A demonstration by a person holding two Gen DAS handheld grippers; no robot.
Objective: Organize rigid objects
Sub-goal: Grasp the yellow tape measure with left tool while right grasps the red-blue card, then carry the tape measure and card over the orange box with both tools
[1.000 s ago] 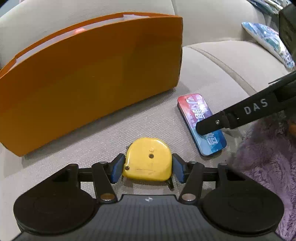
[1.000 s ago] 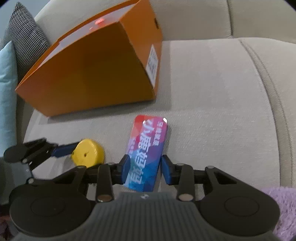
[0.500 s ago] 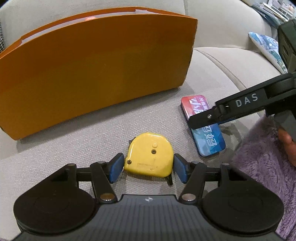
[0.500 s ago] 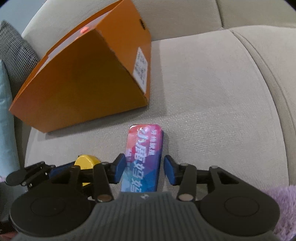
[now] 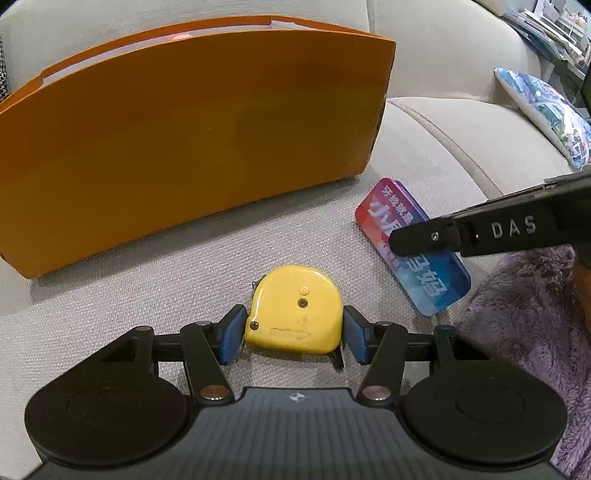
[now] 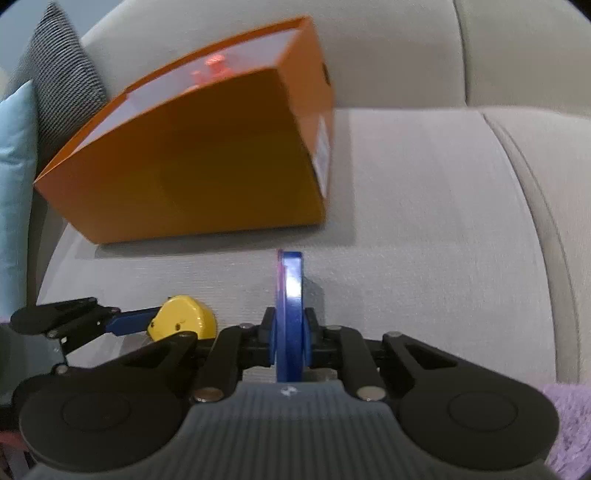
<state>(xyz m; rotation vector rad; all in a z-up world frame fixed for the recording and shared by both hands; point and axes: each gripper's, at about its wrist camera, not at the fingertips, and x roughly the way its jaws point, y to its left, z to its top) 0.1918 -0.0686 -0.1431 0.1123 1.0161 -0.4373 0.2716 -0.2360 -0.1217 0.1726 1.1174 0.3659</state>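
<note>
A yellow tape measure (image 5: 295, 310) lies on the beige sofa seat, between the blue pads of my left gripper (image 5: 293, 334). The pads stand close at each side with thin gaps, so the gripper is open. It also shows in the right wrist view (image 6: 183, 317). A flat red-and-blue tin (image 5: 410, 247) sits to its right, and my right gripper (image 6: 290, 341) is shut on it. In the right wrist view the tin (image 6: 290, 295) stands on edge between the pads. An open orange box (image 5: 184, 129) stands behind, also seen in the right wrist view (image 6: 207, 162).
The sofa backrest (image 5: 184, 14) rises behind the box. A patterned cushion (image 5: 546, 110) lies far right. A purple fluffy throw (image 5: 528, 317) covers the near right. A light blue cushion (image 6: 14, 184) and a checked cushion (image 6: 62, 74) stand at the left.
My right gripper closed on the tin and turned it from flat to on edge. My left gripper's pads stayed around the tape measure, and the view drew back slightly from the box.
</note>
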